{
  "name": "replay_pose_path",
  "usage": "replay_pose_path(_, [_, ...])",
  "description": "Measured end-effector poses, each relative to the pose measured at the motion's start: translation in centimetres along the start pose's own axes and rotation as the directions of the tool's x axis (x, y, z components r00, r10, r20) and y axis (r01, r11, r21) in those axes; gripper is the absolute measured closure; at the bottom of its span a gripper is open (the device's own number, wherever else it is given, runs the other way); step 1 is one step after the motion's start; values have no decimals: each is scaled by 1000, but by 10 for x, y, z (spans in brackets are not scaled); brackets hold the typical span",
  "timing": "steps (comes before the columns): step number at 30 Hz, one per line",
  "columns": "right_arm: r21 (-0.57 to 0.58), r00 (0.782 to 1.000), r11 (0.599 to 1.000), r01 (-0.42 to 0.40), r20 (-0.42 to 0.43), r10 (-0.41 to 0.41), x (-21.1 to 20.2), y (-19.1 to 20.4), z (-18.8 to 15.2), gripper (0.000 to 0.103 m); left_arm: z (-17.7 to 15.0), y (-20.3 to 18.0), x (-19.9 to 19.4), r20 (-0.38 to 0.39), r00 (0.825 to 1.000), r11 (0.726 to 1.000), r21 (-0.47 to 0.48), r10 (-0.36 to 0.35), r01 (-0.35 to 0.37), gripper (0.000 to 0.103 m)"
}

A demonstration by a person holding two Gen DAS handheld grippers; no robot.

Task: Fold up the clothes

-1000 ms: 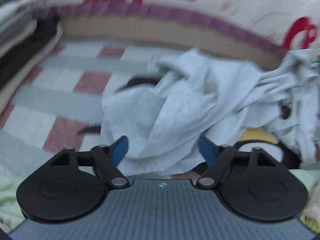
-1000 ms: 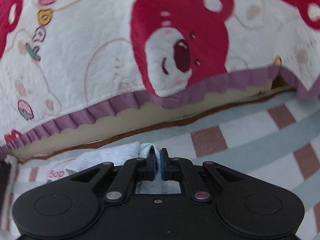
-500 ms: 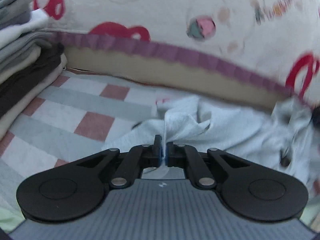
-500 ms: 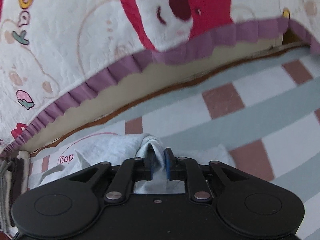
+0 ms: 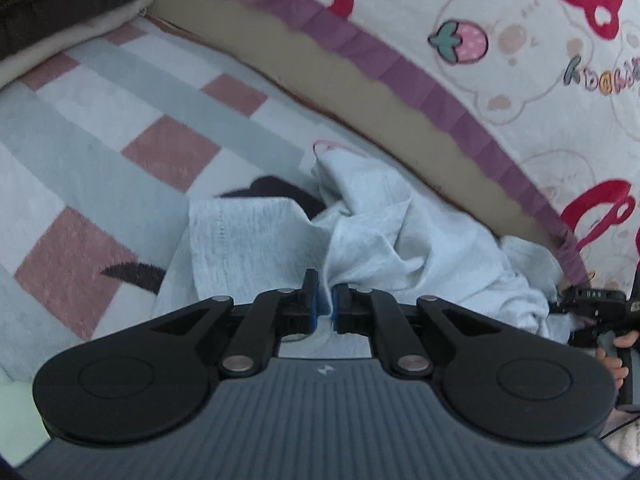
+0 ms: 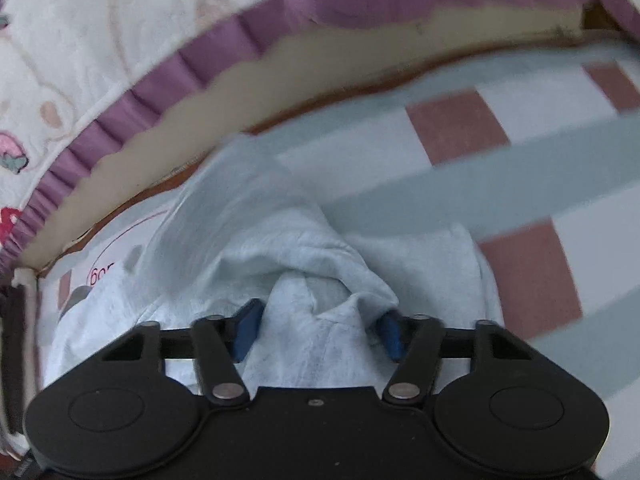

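Observation:
A crumpled light grey garment [image 5: 360,236] lies on the checked blanket by the bed's edge. My left gripper [image 5: 325,300] is shut on a fold of it, and the cloth rises to a pinched ridge between the blue pads. In the right wrist view the same garment [image 6: 240,248] bunches up under my right gripper [image 6: 320,328]. Its jaws stand apart around a hump of cloth and are closing; the pads do not press on it. The right gripper [image 5: 592,304] also shows at the far right of the left wrist view, at the garment's other end.
A pink, grey and white checked blanket [image 5: 100,128] covers the surface. A bear-print quilt [image 5: 520,40] with a purple frill hangs along the back. Folded clothes [image 5: 60,8] are stacked at the upper left. Something dark [image 5: 280,192] peeks from under the garment. A person's fingers [image 5: 612,360] show at the right edge.
The left gripper went from wide open to shut on a fold and shifted sideways with a roll. The right gripper sank toward the blanket and its jaws parted from their pinch on the cloth.

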State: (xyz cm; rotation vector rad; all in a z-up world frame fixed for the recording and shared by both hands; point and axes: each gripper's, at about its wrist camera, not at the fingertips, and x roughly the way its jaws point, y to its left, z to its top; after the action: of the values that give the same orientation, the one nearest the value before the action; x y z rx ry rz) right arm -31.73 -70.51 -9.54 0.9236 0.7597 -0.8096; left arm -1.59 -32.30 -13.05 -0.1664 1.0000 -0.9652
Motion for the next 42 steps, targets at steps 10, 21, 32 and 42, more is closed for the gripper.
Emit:
replay_pose_path(10, [-221,833,972,80,550,57,-135,39,-14,90,-3,-31,-40,158,987,980,193,19,-50,101])
replay_pose_path(21, [178,949,984,30,303,-84,-104,-38,2,86,3,1,-42,184,981,997,-8,-69,71,98])
replay_pose_path(32, [252,975,968,-7,215,-49,-78,-54,1,79,63,-7,-14,248,968,991,133,-38,5,98])
replay_pose_path(42, [257,990,966,10,136,-46,-52,-53,9,76,51,8,-20,20,1000,971,238,4,-9,46])
